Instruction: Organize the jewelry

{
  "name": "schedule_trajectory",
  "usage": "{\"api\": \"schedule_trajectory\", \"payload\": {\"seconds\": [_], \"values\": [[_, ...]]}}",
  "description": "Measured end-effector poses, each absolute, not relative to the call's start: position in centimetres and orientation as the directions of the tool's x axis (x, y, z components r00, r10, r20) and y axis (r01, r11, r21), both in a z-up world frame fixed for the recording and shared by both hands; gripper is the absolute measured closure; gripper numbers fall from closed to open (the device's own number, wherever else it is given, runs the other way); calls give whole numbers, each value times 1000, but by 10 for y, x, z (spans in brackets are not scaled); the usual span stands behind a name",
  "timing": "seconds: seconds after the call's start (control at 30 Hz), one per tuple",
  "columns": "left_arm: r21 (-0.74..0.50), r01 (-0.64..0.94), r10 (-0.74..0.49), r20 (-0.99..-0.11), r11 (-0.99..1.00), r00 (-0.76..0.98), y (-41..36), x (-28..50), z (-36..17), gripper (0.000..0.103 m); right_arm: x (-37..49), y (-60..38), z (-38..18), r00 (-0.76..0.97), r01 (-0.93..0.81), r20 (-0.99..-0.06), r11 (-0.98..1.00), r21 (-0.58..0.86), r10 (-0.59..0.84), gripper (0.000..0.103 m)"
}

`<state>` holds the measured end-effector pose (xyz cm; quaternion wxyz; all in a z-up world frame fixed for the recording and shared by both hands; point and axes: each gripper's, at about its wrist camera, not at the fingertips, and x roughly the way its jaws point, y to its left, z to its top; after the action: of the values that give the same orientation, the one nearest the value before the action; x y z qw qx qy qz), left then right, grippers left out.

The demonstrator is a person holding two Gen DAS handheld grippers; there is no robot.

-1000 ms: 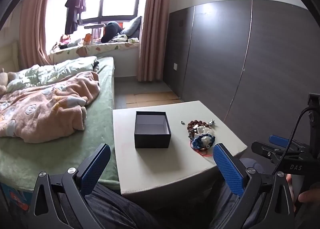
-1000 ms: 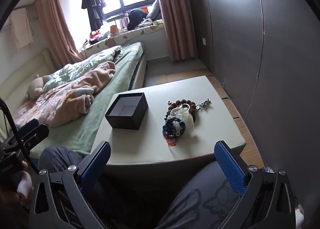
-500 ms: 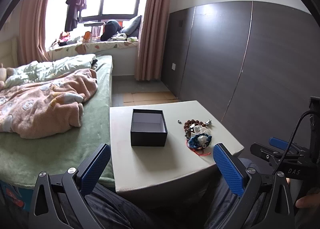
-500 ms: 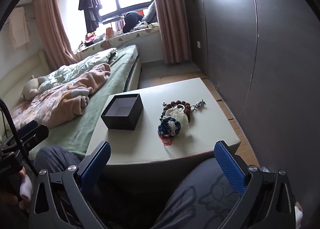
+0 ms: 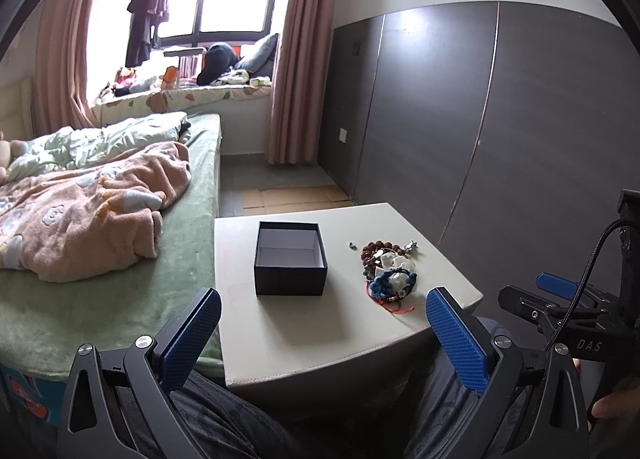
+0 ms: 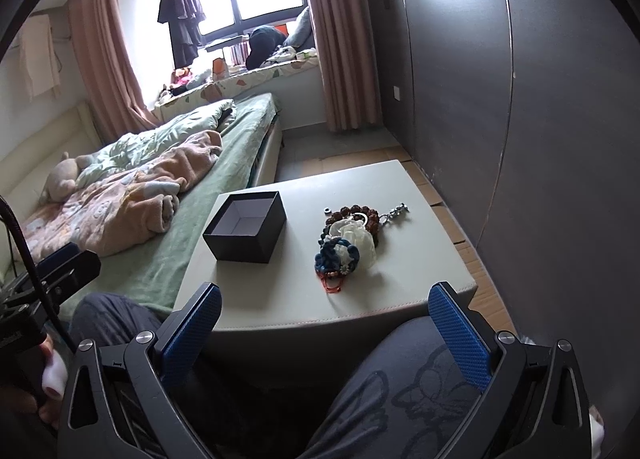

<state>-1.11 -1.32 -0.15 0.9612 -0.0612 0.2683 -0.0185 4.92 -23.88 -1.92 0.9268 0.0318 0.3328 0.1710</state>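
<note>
An open black box with a pale inside stands on a white low table. To its right lies a pile of jewelry: brown bead bracelet, blue knitted piece, white piece, red cord. A small ring and a silver charm lie beside it. My left gripper is open and empty, near the table's front edge. My right gripper is open and empty, also short of the table. The right gripper also shows in the left wrist view.
A bed with a pink blanket abuts the table's left side. A dark panelled wall runs along the right. The person's legs are below the table's front edge. The left gripper shows in the right wrist view.
Both views have drifted slightly; the table and box sit a little lower and nearer in the left wrist view. Nothing on the table has moved. Both grippers stay open.
</note>
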Motion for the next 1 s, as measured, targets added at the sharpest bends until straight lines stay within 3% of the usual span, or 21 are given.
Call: {"api": "schedule_trajectory", "payload": {"seconds": [1.0], "values": [[-112,-18,-43,-512,994,858,-11,-17,5,1,41,-239,-9,744,-295,-588,946,137,317,0]]}}
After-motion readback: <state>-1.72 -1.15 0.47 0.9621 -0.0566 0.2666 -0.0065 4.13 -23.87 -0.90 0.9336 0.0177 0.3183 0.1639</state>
